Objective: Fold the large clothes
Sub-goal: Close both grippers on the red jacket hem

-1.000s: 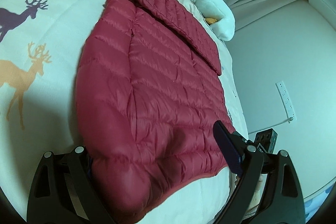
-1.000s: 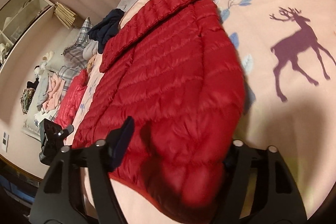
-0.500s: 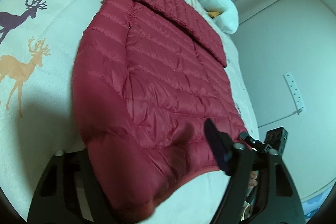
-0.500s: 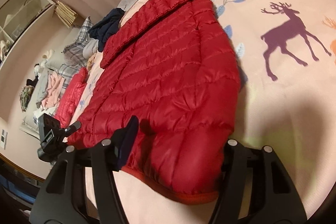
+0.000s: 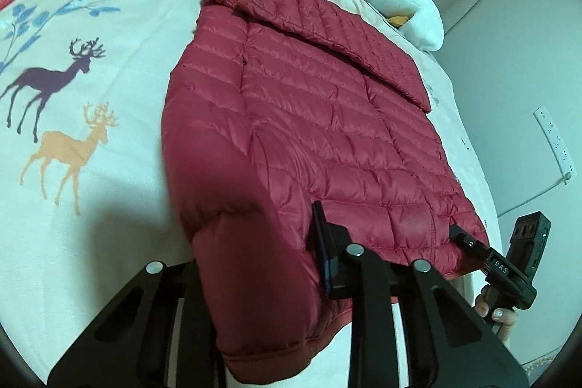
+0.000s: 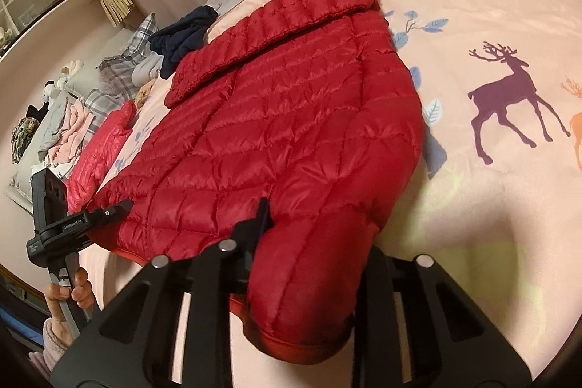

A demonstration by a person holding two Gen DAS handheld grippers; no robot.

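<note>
The red quilted down jacket [image 5: 327, 140] lay flat on the deer-print bedspread [image 5: 72, 213]. Both tongs had just been closing: the left gripper [image 5: 262, 264] and right gripper [image 6: 313, 264] each pinched a near hem corner, ready to fold it away.

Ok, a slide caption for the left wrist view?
Left gripper closing on the red puffer jacket hem corner, on the deer-print bedspread.
</note>
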